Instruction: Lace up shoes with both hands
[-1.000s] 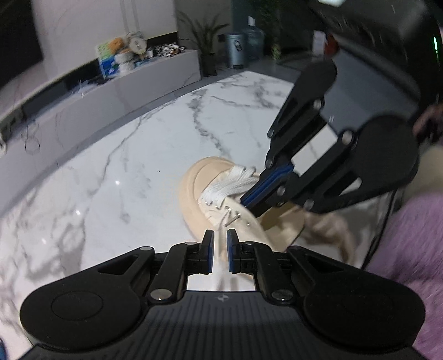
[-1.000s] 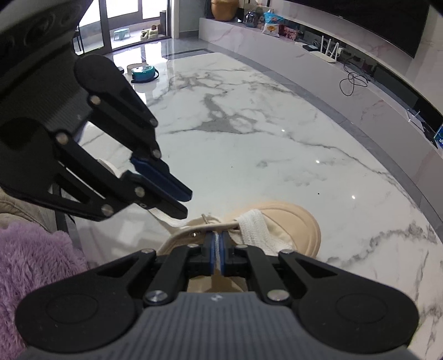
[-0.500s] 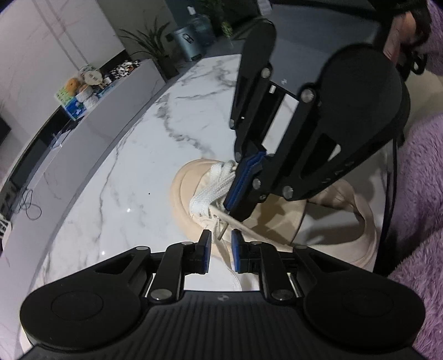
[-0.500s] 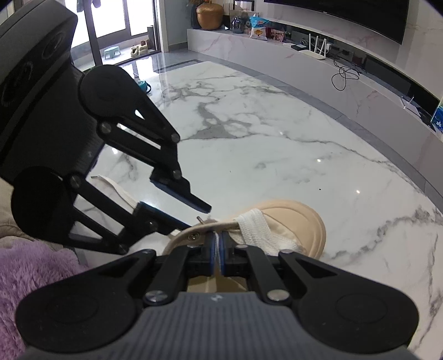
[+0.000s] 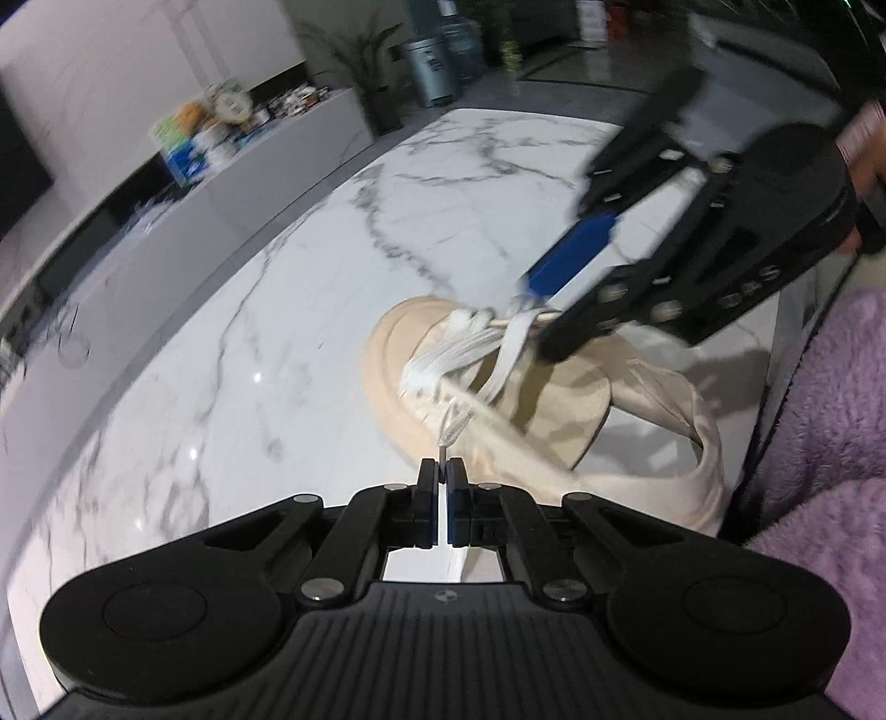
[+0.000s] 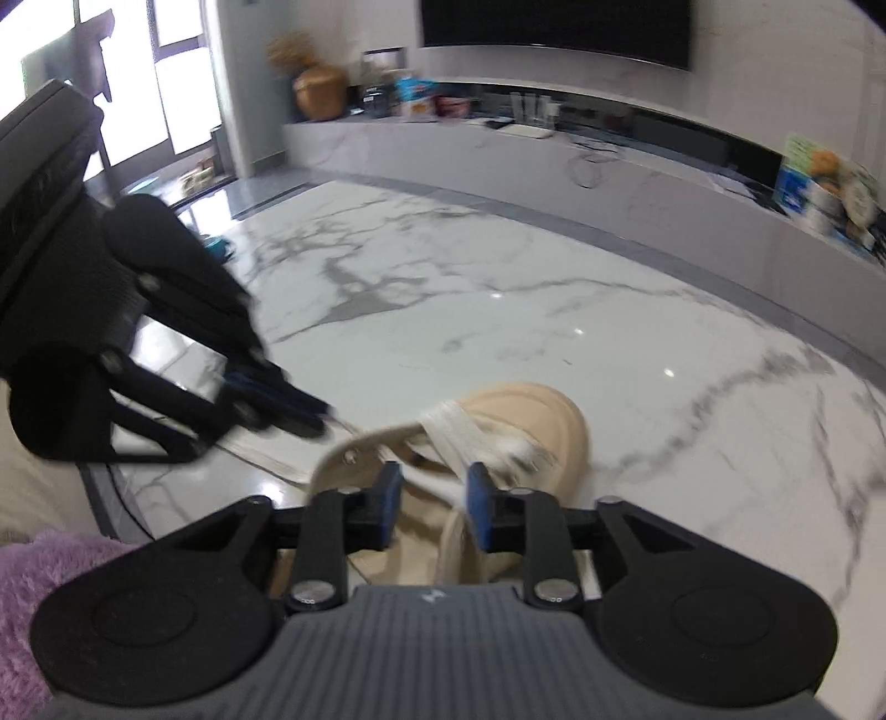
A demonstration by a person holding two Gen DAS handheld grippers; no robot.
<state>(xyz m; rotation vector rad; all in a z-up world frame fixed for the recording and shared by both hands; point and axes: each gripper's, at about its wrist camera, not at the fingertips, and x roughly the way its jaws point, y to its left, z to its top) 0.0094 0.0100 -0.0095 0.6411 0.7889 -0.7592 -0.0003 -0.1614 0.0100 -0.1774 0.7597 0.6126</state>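
Sitting on the marble table [image 5: 232, 343]: beige shoe [image 5: 554, 399], toe pointing away, purple fleece sleeve [image 5: 830, 421] crowding the near edge. Pinching the white lace tip [image 5: 443, 451]: left gripper [image 5: 442, 476], jaws closed. Hovering over the laces [image 6: 459, 432], pads parted and holding nothing: right gripper [image 6: 429, 495]. Showing only from the right wrist: wall television [image 6: 554, 27], bright windows.

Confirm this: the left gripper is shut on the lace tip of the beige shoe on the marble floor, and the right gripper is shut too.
Not quite. The right gripper is open: the right wrist view shows its blue-padded jaws standing apart above the beige shoe. The rest holds: the left gripper is shut on the lace tip, on the marble floor.
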